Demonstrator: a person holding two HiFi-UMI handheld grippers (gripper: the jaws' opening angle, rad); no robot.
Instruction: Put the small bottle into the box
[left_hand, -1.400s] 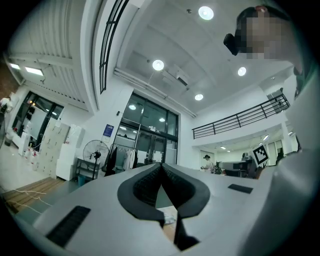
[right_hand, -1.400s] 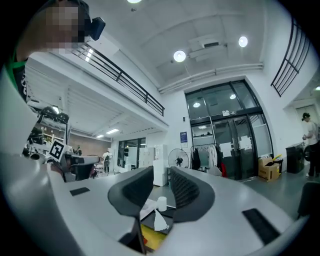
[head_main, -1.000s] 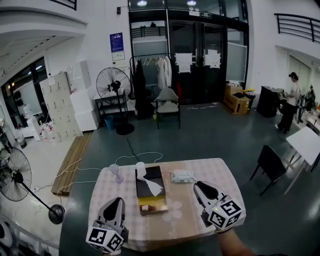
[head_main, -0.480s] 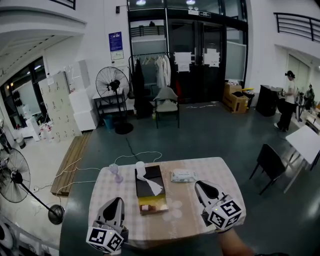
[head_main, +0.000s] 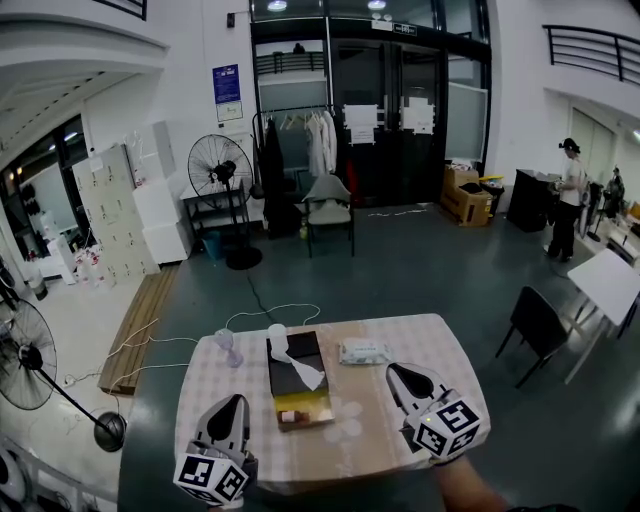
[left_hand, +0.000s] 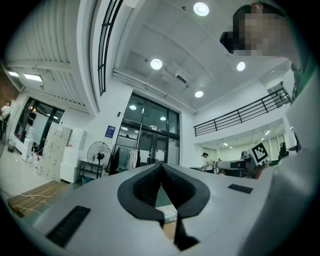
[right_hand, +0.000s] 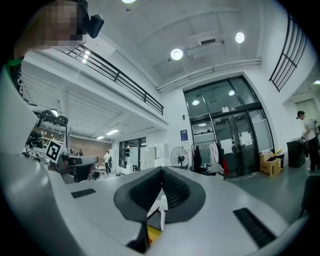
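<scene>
your right gripper is closing its jaws until they meet, and its own view shows nothing between them, only the white paper and a yellow part of the box far behind. a second ago they stood a little apart. your left gripper has its jaws together too, and it is empty. both tools hang over the near edge of the table, one on each side of the box and apart from it, as they did before. the small bottle seems to lie in the near, tan part of the box, in the same place as a second ago, though it is too small to be sure. i judge that the placing is probably done already, and that the closing is only a rest pose.
</scene>
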